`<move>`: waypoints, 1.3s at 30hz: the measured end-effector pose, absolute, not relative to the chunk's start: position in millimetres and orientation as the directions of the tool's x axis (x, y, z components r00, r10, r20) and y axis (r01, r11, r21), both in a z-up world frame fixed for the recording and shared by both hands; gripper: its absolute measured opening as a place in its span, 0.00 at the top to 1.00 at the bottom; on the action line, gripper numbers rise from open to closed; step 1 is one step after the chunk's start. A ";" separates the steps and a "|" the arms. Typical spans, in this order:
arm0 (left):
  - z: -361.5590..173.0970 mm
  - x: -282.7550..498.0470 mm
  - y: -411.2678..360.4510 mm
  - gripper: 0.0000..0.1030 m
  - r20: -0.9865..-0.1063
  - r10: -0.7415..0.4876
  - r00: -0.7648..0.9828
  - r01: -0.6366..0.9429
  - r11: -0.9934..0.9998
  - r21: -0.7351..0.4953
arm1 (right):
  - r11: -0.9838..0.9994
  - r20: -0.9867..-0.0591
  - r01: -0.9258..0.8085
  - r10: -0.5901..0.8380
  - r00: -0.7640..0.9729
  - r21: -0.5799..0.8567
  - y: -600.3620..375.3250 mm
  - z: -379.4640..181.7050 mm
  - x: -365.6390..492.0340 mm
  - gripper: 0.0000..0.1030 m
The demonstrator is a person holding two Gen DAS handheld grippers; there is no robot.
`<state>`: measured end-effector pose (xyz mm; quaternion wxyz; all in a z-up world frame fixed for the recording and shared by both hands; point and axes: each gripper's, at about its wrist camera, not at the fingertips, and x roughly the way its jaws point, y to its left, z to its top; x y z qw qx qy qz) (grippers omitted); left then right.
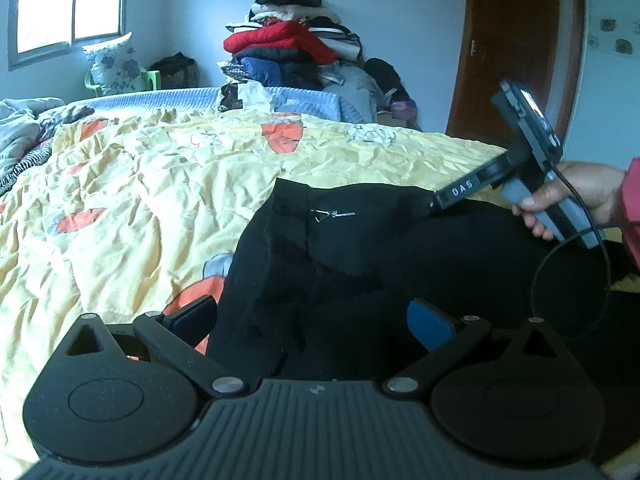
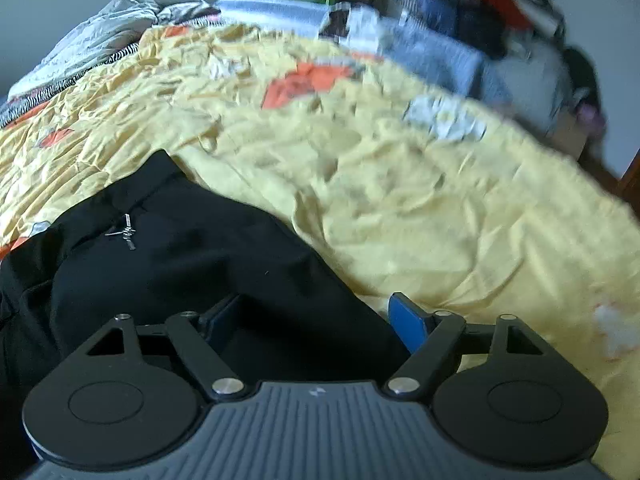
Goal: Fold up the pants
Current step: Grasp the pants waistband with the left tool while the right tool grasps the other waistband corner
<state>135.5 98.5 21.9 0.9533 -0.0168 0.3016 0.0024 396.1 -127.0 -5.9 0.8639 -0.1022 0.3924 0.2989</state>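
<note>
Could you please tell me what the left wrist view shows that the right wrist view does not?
Only the left wrist view shows the bright window, the brown wooden door, and the person's hand holding the right gripper over the cloth. Only the right wrist view shows the right gripper from behind, jaws open. Both share the black pants on the wrinkled yellow bedsheet and the heap of piled clothes.

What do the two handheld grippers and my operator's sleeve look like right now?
Both the left gripper and right gripper have black linkage arms, silver pivot pins, blue pads and a ribbed grey body. The right one carries white "DAS" lettering and a black cable. The sleeve is pinkish red.
</note>
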 end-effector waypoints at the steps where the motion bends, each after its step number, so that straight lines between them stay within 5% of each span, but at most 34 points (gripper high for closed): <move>1: 21.7 138.7 98.7 0.00 -0.577 -0.004 0.817 -0.018 0.999 -0.031 | 0.794 -0.735 -0.604 0.455 0.503 0.078 -128.0 -8.3 398.4 0.29; 4: 19.9 149.2 99.8 0.00 -0.592 -0.014 0.806 -0.016 0.999 -0.044 | 0.766 -0.705 -0.635 0.506 0.496 0.102 -129.9 -4.8 391.7 0.76; 7: 20.7 161.1 101.9 0.00 -0.606 -0.052 0.794 -0.002 0.996 -0.089 | 0.750 -0.684 -0.661 0.477 0.551 -0.009 -122.2 2.6 369.5 0.91; 17: 32.0 208.3 160.6 0.01 -0.518 -0.352 0.779 -0.093 0.753 -0.652 | 0.523 -0.537 -0.708 0.465 0.703 -0.475 -79.7 23.2 205.5 0.93; 25: 29.4 256.0 166.7 0.01 -0.528 -0.372 0.763 -0.169 0.674 -0.719 | 0.447 -0.554 -0.733 0.479 0.680 -0.513 -74.9 9.1 149.8 0.93; 26: 26.2 259.5 167.0 0.08 -0.545 -0.376 0.749 -0.190 0.666 -0.721 | 0.440 -0.547 -0.727 0.478 0.687 -0.528 -75.2 8.5 144.2 0.93; 30: 16.4 247.7 163.9 0.87 -0.555 -0.404 0.727 -0.190 0.658 -0.729 | 0.446 -0.538 -0.718 0.476 0.696 -0.535 -76.6 7.6 132.2 0.93; 33: 14.5 215.1 165.4 0.95 -0.525 -0.386 0.758 -0.159 0.672 -0.724 | 0.458 -0.536 -0.716 0.476 0.698 -0.526 -78.3 5.7 120.9 0.93; 39: 14.3 145.8 175.5 0.96 -0.512 -0.367 0.777 -0.144 0.688 -0.712 | 0.456 -0.537 -0.739 0.507 0.674 -0.496 -80.7 7.9 87.4 0.94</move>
